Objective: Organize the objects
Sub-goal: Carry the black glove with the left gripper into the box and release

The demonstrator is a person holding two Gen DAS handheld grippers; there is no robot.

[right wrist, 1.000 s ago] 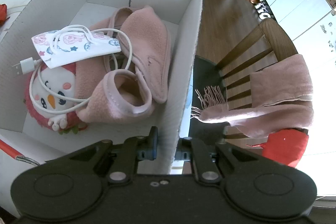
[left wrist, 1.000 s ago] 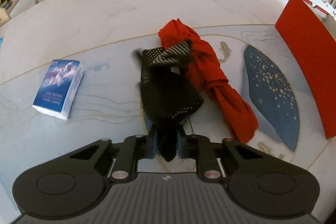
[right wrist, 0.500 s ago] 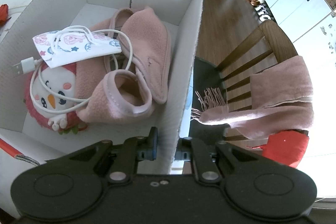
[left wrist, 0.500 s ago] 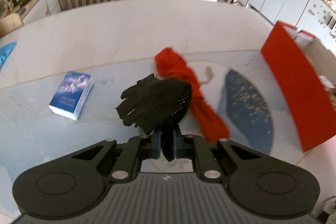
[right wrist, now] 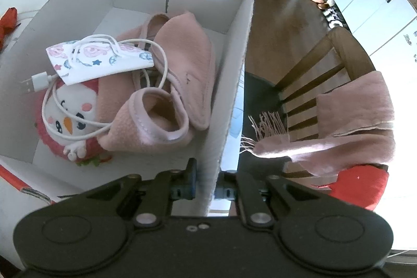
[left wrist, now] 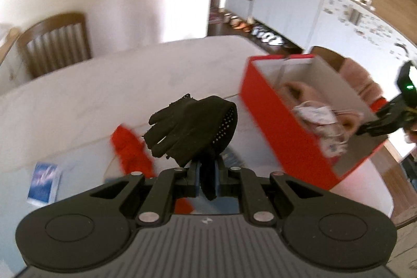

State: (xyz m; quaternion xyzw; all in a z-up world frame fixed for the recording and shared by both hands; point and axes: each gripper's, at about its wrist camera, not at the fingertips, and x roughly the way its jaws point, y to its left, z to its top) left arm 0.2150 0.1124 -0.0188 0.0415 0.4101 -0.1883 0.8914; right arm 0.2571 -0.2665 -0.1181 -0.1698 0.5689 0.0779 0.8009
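while your left claw (left wrist: pixel 207 175) grips the black knitted glove (left wrist: pixel 194 127) above the table (left wrist: pixel 104 85), carry it right over the red cardboard box (left wrist: pixel 281 132); your right claw (right wrist: pixel 206 190) pinches its near wall.

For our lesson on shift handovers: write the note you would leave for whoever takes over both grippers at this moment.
Left gripper: shut on the black knit glove with dotted palm, held in the air above the white marbled table.
Right gripper: shut on the side wall of the red cardboard box with white inside.
Done: pink fleece slippers, patterned face mask, white USB cable and penguin plush lie in the box.
Left: drop the glove in, then fetch the red cloth and blue tissue pack from the table.
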